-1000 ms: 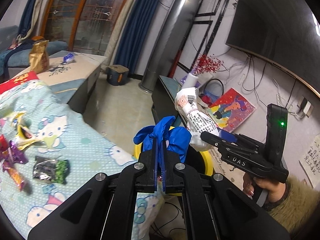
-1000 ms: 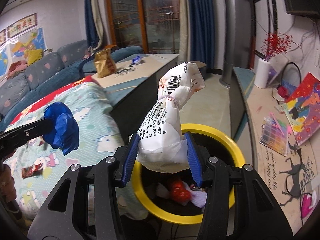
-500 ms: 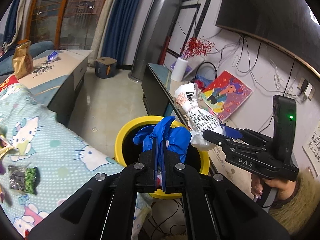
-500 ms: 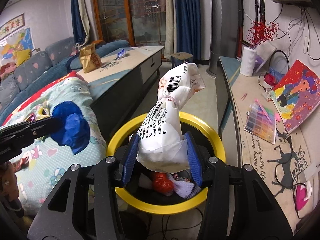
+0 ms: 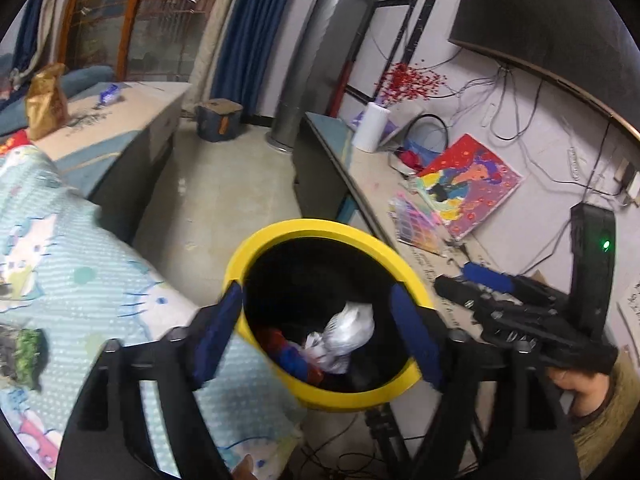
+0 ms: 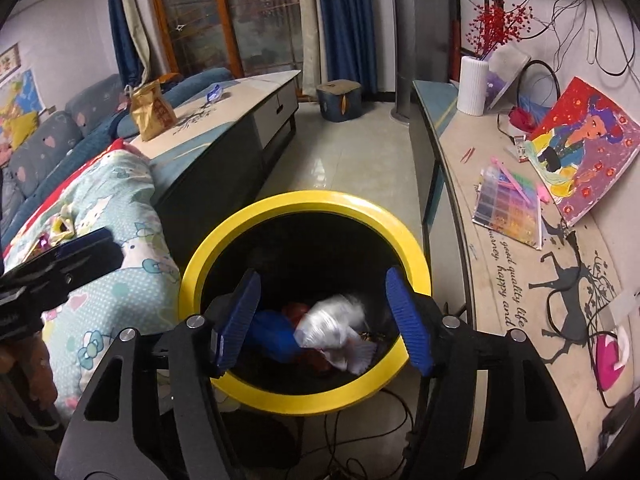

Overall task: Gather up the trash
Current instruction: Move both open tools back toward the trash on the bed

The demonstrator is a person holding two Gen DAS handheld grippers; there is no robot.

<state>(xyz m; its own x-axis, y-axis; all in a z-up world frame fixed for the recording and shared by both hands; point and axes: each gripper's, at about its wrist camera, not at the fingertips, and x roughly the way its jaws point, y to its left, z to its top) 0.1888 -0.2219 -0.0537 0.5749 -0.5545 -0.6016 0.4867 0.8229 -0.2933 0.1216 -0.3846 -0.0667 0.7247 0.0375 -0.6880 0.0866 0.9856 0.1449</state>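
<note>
The white plastic bag (image 6: 334, 326) lies down in the yellow-rimmed bin (image 6: 304, 204), blurred as if not yet settled, with the blue bag (image 6: 274, 336) just beside it toward the quilt side and something red (image 5: 276, 338) tucked under both. Nothing is between either set of jaws. The right gripper (image 6: 324, 316) hangs over the bin mouth, jaws opening, its blue pads apart above the rim. The left gripper (image 5: 316, 332) hovers over the bin too, jaws opening wide, empty

To finish the drop well, I'd say keep both grippers over the opening until the pads are fully clear, then lift straight up so no finger catches the rim and tips the bin

More wrappers lie on the Hello Kitty quilt (image 5: 80, 280) beside the bin: a green and dark one (image 5: 22, 354) and some bright ones (image 6: 60, 226) farther along. Those look like the next pickups; a crumpled foil wrapper will likely need a pinch at a raised fold
</note>
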